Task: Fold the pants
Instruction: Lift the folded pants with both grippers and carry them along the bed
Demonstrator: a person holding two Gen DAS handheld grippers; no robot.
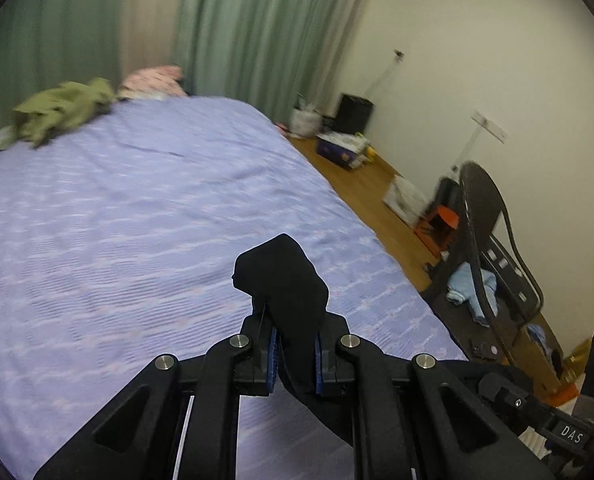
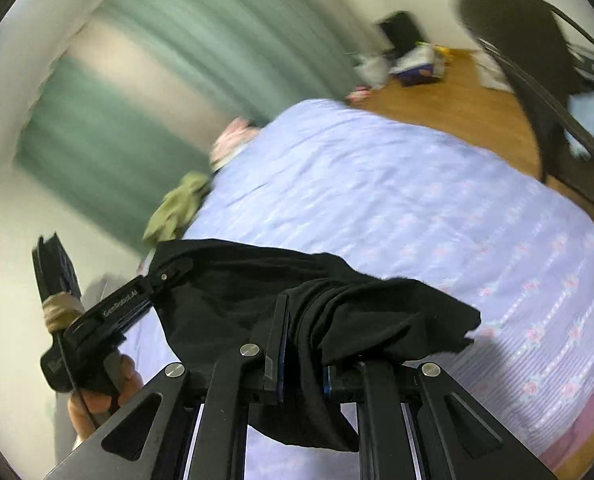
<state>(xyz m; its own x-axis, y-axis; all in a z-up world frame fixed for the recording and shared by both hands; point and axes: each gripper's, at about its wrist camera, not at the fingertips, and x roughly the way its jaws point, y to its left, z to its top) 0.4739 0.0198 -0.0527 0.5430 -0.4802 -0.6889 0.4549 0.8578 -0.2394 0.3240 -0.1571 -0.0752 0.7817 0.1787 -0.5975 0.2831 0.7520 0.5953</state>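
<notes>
Both grippers are clenched on the black pants (image 2: 257, 280): the left gripper (image 1: 295, 344) pinches one bunched corner, the right gripper (image 2: 303, 356) another, with the cloth slung between them above the near part of the bed (image 1: 137, 208). To do this step well, hold the two corners level and apart so the cloth hangs flat, then lay it on bare sheet, clear of the green garment (image 1: 65, 108) at the far left.
</notes>
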